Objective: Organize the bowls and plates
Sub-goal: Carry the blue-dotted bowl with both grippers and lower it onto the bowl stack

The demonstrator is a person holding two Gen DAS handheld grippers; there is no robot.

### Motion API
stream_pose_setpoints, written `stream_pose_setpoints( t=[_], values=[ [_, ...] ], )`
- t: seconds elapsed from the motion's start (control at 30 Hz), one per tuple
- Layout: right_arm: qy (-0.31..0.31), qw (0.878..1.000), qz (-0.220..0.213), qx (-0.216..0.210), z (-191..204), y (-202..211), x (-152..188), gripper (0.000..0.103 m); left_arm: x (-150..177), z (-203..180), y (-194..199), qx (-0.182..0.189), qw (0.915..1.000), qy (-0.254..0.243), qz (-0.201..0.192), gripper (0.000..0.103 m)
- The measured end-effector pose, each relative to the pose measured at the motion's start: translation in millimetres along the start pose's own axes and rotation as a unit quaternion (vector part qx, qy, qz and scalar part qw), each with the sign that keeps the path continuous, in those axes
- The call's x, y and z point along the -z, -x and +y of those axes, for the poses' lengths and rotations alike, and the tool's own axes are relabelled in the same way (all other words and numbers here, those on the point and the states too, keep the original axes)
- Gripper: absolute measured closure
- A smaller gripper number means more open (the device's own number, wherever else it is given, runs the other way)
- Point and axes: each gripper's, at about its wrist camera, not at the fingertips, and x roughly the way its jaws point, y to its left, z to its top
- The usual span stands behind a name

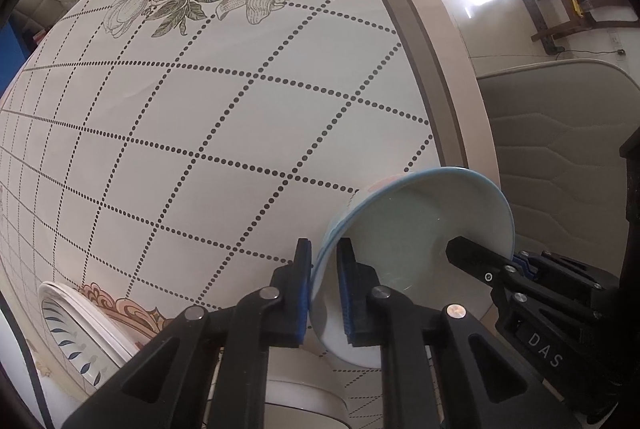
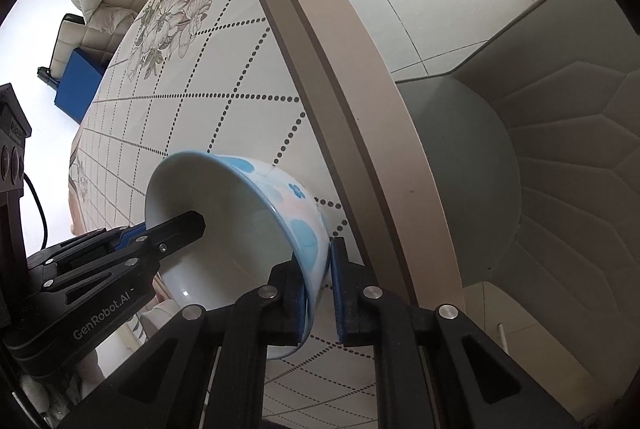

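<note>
Bowl [image 1: 416,229], blue-flowered outside and empty within, is clamped at opposite rim walls by left gripper [image 1: 325,293] and right gripper [image 2: 318,293], near the table [image 1: 424,77] edge; a plate [image 1: 76,325] lies beside.

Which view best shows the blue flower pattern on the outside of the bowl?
The right wrist view: the bowl turns its outer wall to the camera, so the blue flowers and blotches read clearly beside the right tool. The left wrist view mostly shows the bowl's plain inside, with only a sliver of outer wall.
</note>
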Motion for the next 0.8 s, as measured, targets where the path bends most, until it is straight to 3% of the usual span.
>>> stream_pose_setpoints(
  t=[0.43, 0.8],
  values=[
    [-0.002, 1.0, -0.007, -0.016, 10, 33, 8, 0.093, 18, 15, 39, 0.005, 0.9993, -0.004, -0.036, 0.092],
    [0.04, 0.999, -0.021, -0.017, 54, 70, 55, 0.093, 77, 50, 82, 0.011, 0.9978, 0.003, -0.066, 0.092]
  ],
)
